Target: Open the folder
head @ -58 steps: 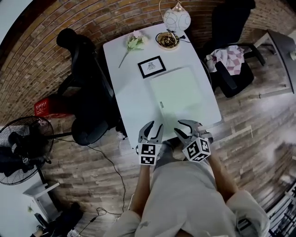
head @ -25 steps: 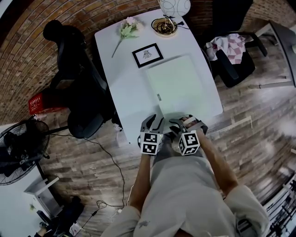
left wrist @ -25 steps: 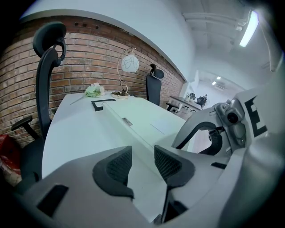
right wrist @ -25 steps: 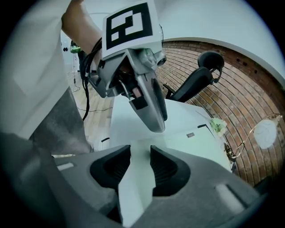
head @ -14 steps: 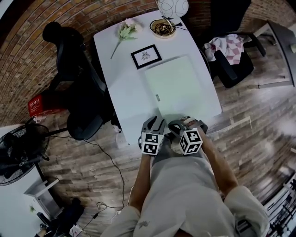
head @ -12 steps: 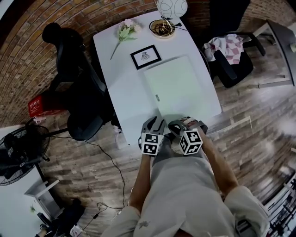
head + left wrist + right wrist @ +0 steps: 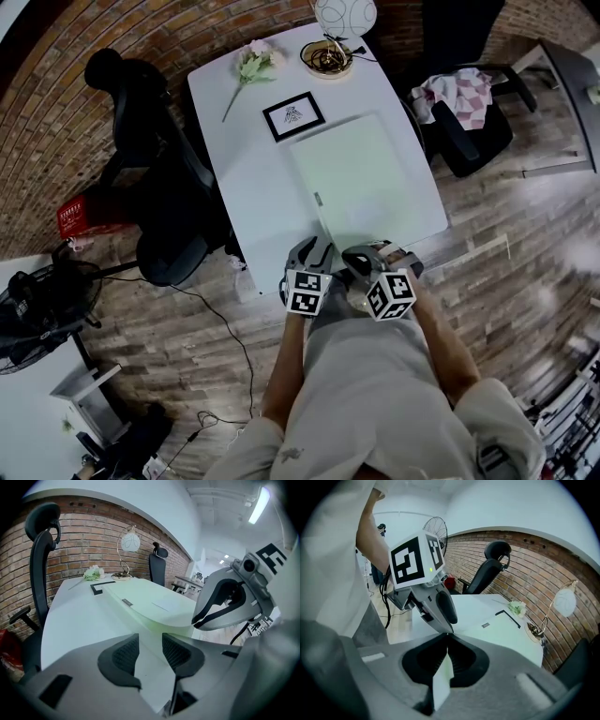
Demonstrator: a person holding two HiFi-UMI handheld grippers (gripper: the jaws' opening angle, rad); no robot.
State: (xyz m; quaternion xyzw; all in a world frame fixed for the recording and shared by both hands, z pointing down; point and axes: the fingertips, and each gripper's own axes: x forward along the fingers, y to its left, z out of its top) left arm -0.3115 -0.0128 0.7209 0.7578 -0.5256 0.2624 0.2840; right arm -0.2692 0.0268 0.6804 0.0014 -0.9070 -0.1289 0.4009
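Observation:
A pale green folder [image 7: 361,183] lies flat on the white table [image 7: 253,187], with its near edge by the table's front. My right gripper [image 7: 363,254] is at that near edge. Its jaws have just been closing, and in the right gripper view they [image 7: 447,641] are shut on a thin pale sheet, the folder's cover [image 7: 440,686]. The cover's near edge curves up off the table [image 7: 154,616]. My left gripper [image 7: 312,247] sits just left of it, open. Only pale surface shows in the gap between its pads [image 7: 125,653].
At the table's far end are a black picture frame [image 7: 293,115], a flower [image 7: 246,64], a bowl [image 7: 327,58] and a globe lamp [image 7: 344,14]. A black office chair [image 7: 150,122] stands left, another with a checked cloth [image 7: 464,98] right. A fan [image 7: 37,309] is on the floor.
The right gripper's jaws have gone from apart to shut on the folder's near edge. That gripper has risen slightly and rolled. The left gripper has stayed put.

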